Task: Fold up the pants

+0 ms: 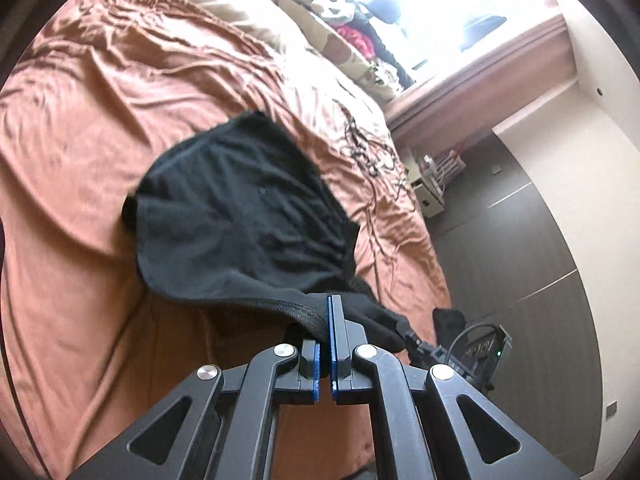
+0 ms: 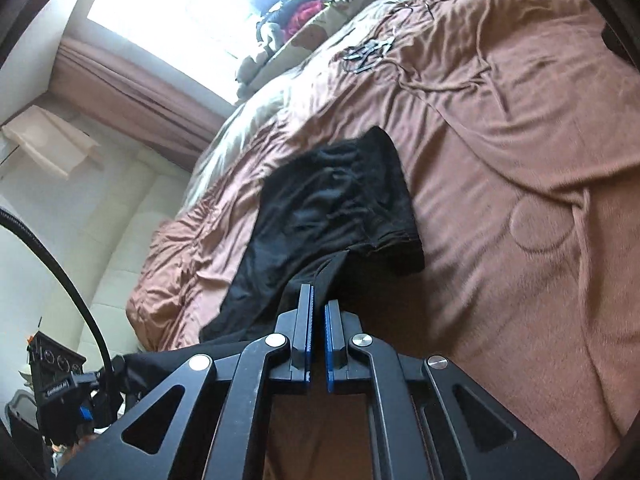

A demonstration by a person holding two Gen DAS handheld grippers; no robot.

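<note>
A rumpled brown bedspread point(image 1: 100, 128) covers the bed, with a tangle of dark cords point(image 1: 366, 148) lying on its far right part. Further off, a heap of clothes point(image 1: 360, 36) sits under the bright window point(image 1: 440, 4). A small white cabinet point(image 1: 430, 196) stands on the dark floor point(image 1: 520, 248), right of the bed.

1. Daylight floods in from the far window point(image 1: 420, 12), blown out to white glare.
2. The bedspread point(image 2: 500, 152) shows slight motion blur.
3. Fisheye bending and dark vignetting mark the corners.
</note>
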